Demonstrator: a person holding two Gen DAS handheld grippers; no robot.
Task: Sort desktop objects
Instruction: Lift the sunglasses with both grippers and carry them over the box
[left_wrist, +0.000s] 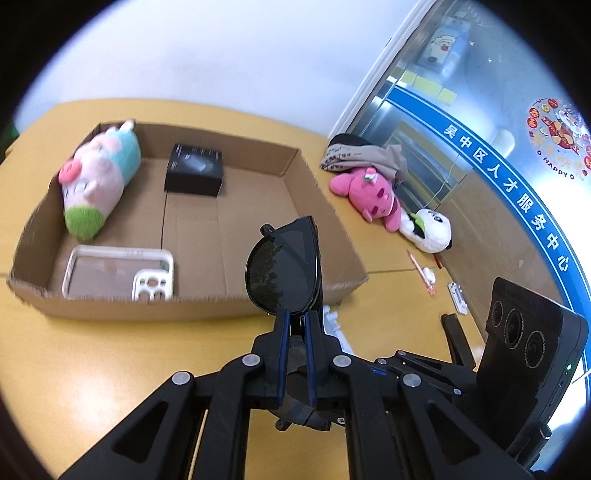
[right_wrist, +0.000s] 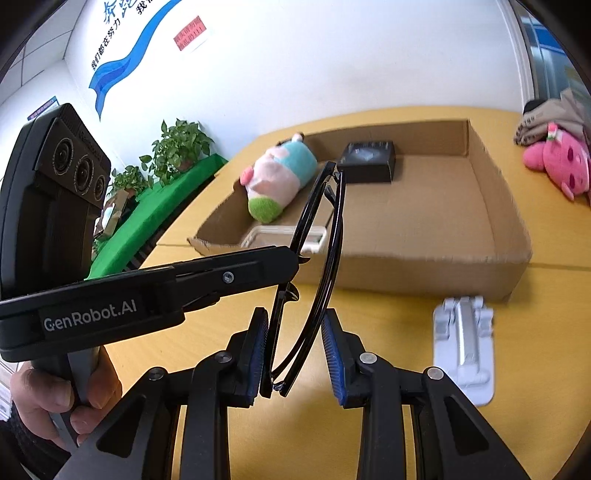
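On the left of the yellow tabletop sits a shallow cardboard box, open at the top. Inside it, at the far left, a pink, blue and green plush toy lies on its side against the wall; in front of it a clear phone case lies flat in the near corner, and a small black box rests further back toward the middle.

Just in front of the box's near wall, a pair of black sunglasses is held up off the tabletop. The left gripper is clenched on the frame below one dark lens, its blue pads tight against it. From the right wrist view the right gripper has the folded temple arms between its pads; the left pad touches them, while whether the right pad presses I cannot tell. A hand grips the left tool's handle.

Right of the grippers a white plastic clip-like piece lies on the tabletop. Beyond the box's right wall, a pink plush lies beside a white panda plush, with a bundle of cloth behind them near the glass partition.
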